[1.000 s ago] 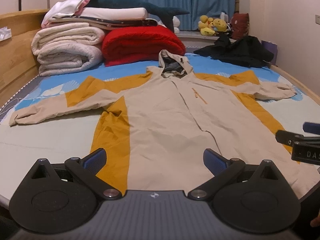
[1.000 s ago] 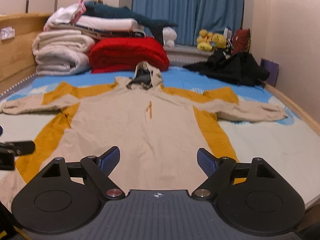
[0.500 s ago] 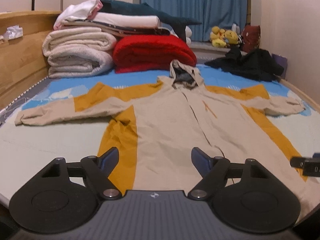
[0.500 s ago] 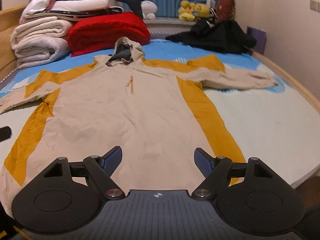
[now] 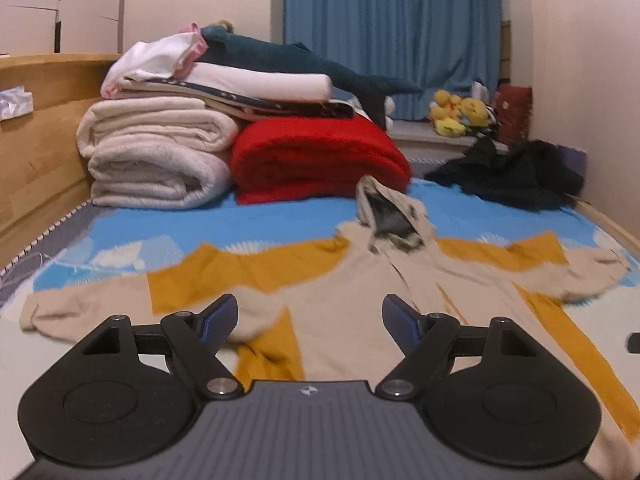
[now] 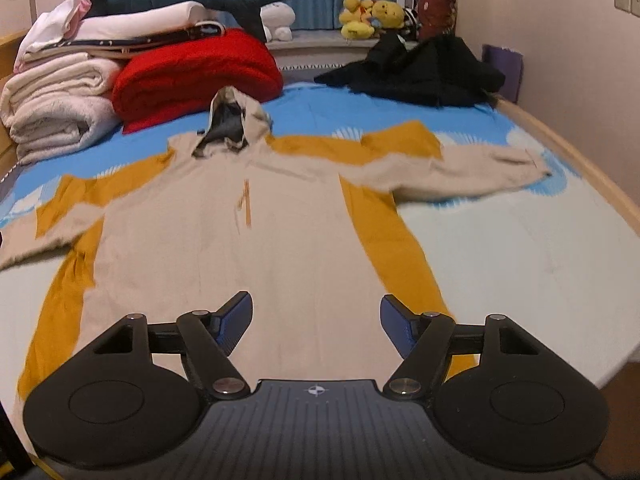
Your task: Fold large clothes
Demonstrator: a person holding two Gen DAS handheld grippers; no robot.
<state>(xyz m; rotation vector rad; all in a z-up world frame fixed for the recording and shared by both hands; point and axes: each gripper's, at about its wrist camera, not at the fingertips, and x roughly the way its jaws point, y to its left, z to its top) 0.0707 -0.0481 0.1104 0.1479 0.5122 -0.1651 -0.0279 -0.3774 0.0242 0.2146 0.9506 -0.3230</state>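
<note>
A large beige hooded garment (image 5: 352, 308) with mustard-yellow side panels lies spread flat, front up, on the bed, sleeves out to both sides and hood toward the far end. It also shows in the right wrist view (image 6: 224, 240). My left gripper (image 5: 308, 322) is open and empty, low over the garment's left body near the left sleeve (image 5: 92, 308). My right gripper (image 6: 316, 320) is open and empty above the garment's lower body, near the hem. The right sleeve (image 6: 472, 172) stretches toward the bed's right edge.
Folded white quilts (image 5: 156, 160), a red blanket (image 5: 316, 156) and a plush shark (image 5: 304, 64) are stacked at the head of the bed. A black garment pile (image 6: 420, 72) lies far right. A wooden bed frame (image 5: 36, 128) runs on the left, a wall on the right.
Both grippers have moved forward over the garment. The left view has dropped lower and shifted toward the left sleeve; the right gripper has risen and looks down more. Both stayed open.
</note>
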